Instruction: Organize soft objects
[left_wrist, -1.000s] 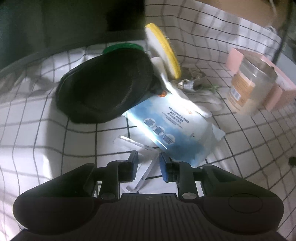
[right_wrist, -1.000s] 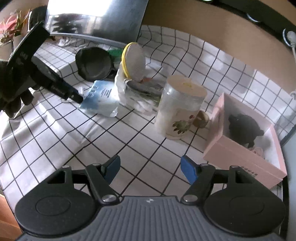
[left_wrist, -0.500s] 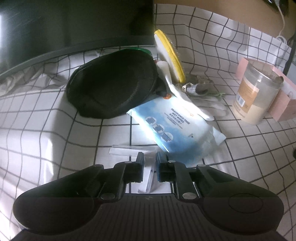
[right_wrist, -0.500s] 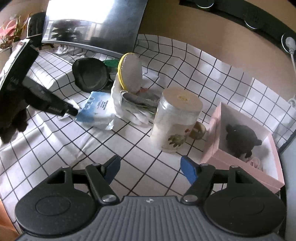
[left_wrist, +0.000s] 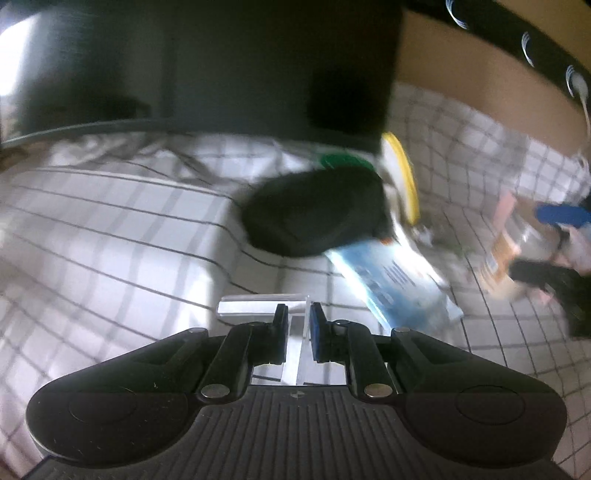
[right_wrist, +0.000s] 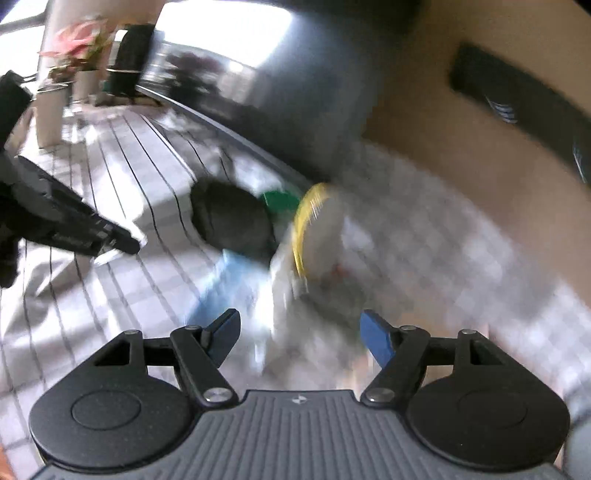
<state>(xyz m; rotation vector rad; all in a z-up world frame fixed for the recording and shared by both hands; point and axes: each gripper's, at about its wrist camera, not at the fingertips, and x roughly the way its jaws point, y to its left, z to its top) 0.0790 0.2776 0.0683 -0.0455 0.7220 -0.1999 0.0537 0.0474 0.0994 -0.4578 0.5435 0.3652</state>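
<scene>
The clear packet (left_wrist: 258, 307), a flat see-through wrapper, sits clamped in the left tongs (left_wrist: 295, 325), whose jaws have just been closing onto it; its top bar pokes out past the tips and toward 9 o'clock. In the right wrist view those tongs (right_wrist: 122, 242) show at 9 o'clock with a pale scrap at their tip. At 1 o'clock from the packet lies the blue pack (left_wrist: 391, 280) on the checked cloth (left_wrist: 110, 236) over the desk. Its upper corner touches the black pouch (left_wrist: 317, 214), which lies at 12 o'clock. A green lid (left_wrist: 343, 160) peeks out behind the pouch. The yellow-rimmed disc (left_wrist: 402, 181) stands on edge just beside the pouch, at 3 o'clock from it. A jar (left_wrist: 513, 251) sits blurred at the 3 o'clock edge. The right tongs (right_wrist: 299, 338) stand wide apart with nothing between them, hovering over a blurred white heap (right_wrist: 314, 295) below the disc (right_wrist: 317, 229).
</scene>
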